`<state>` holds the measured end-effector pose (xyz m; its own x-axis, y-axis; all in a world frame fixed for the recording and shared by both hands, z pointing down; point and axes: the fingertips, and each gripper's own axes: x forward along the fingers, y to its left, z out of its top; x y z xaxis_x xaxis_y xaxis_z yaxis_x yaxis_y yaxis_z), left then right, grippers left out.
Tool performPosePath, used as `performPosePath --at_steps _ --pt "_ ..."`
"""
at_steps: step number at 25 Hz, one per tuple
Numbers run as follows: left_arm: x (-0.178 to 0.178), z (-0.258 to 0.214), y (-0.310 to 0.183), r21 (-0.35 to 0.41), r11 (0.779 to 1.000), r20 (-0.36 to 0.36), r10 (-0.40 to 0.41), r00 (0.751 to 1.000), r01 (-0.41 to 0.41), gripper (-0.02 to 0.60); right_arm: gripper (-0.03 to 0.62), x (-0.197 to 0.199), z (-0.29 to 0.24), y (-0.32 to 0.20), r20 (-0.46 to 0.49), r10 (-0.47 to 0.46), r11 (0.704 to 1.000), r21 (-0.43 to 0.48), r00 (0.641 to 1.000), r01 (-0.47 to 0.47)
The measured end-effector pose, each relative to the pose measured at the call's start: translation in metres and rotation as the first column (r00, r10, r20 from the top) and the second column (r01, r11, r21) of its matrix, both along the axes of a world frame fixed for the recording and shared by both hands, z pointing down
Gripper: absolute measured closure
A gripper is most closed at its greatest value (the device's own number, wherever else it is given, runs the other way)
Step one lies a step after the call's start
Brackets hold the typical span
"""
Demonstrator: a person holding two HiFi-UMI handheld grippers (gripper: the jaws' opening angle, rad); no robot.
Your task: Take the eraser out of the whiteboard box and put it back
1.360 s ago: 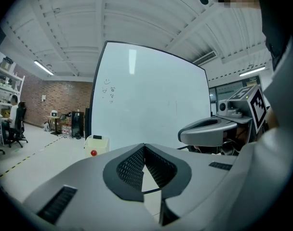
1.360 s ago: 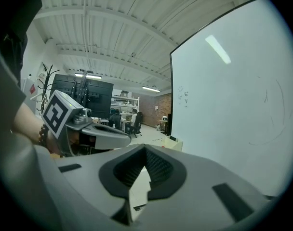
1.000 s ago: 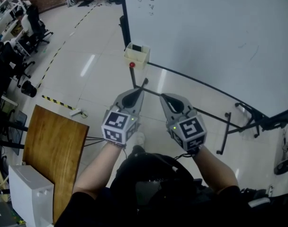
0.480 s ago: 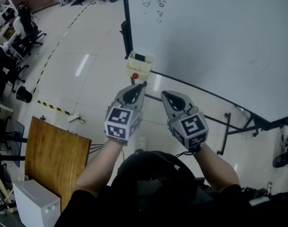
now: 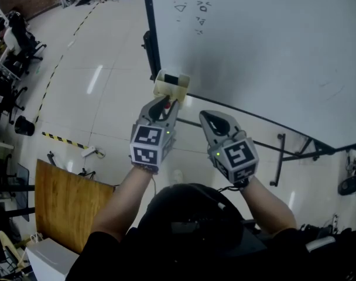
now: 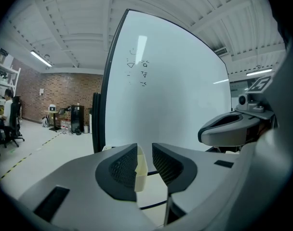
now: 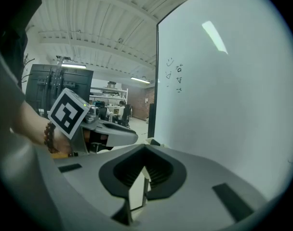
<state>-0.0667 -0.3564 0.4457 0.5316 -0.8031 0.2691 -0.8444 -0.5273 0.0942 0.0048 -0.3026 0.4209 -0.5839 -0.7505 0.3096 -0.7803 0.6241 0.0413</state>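
Eraser [image 5: 173, 78] sits in whiteboard box [image 5: 165, 90].

We looked steeply down from above; cameras on the left gripper [image 5: 167, 103] and right gripper [image 5: 205, 116] faced the close whiteboard [image 5: 266, 45], which all views shared.

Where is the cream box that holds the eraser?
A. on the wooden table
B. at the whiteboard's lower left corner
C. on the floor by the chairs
B: the cream box hangs at the bottom edge of the whiteboard, next to its dark left frame.
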Motion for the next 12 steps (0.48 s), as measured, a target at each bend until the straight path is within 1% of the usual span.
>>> performPosePath --at_steps 3,4,7,8,9,12 --pt "-0.001 0.005 -0.02 -0.01 1.0 0.024 0.001 1.0 -0.001 0.482 0.568 0.003 0.005 -0.016 0.003 0.027 1.0 0.001 1.0 -0.027" --pt "-0.001 0.007 -0.026 -0.015 1.0 0.033 0.003 0.999 -0.002 0.452 0.568 0.003 0.007 -0.019 0.005 0.035 0.999 -0.008 0.999 -0.035" --pt "-0.003 0.013 -0.045 -0.032 0.999 0.061 -0.001 0.998 0.003 0.449 0.568 0.001 0.012 -0.029 0.006 0.049 0.998 -0.026 0.999 -0.049" --pt "-0.003 0.015 -0.051 -0.039 0.999 0.07 -0.003 0.998 0.006 0.425 0.568 0.001 0.013 -0.032 0.006 0.054 0.998 -0.029 0.999 -0.054" --pt "-0.004 0.017 -0.057 -0.045 0.999 0.079 -0.005 0.997 0.009 0.414 0.568 0.002 0.014 -0.035 0.007 0.06 0.998 -0.031 0.998 -0.06" --pt "-0.005 0.023 -0.075 -0.058 0.998 0.114 -0.012 0.993 0.019 0.408 0.568 0.005 0.018 -0.045 0.006 0.077 0.996 -0.037 0.997 -0.077"
